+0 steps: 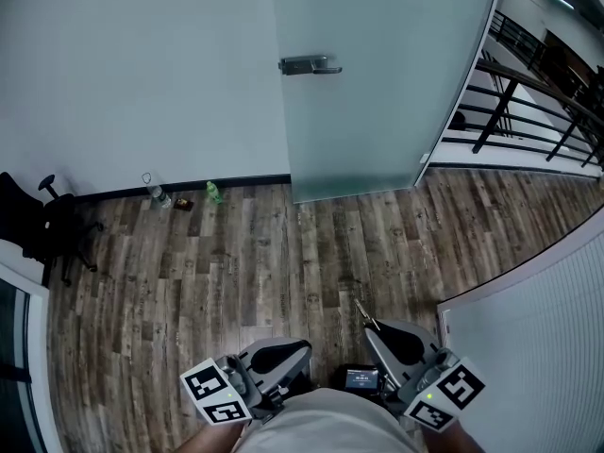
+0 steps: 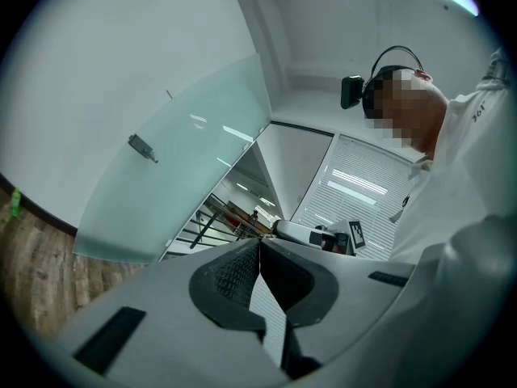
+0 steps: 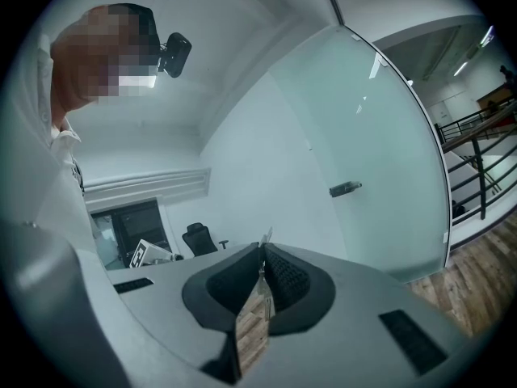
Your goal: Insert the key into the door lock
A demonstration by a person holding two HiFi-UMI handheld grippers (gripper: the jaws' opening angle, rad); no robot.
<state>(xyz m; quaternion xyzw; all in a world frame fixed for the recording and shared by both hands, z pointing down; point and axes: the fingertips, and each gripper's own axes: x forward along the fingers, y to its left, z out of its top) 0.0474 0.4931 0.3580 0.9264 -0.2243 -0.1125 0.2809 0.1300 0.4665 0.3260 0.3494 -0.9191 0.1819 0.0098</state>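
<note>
At the 5 o'clock edge of the head view, your right gripper (image 1: 372, 329) is clenched on the key (image 1: 362, 313). The thin blade pokes out past the jaw tips and points up toward 11 o'clock. Your left gripper (image 1: 302, 349), at 7 o'clock, has its jaws pressed together with nothing between them.

The frosted glass door (image 1: 377, 111) stands well away across the wood floor (image 1: 283, 253), at 12 o'clock. Its metal handle (image 1: 309, 65) sits near the left edge of the pane, and from here I cannot make out the keyhole.

The key looks secured, so I judge you are at the approach step, with insertion not yet begun. Next you need to walk up to the door, raise the right gripper toward the handle fitting and find the keyhole. Then turn the blade to match the slot before pushing straight in.
</note>
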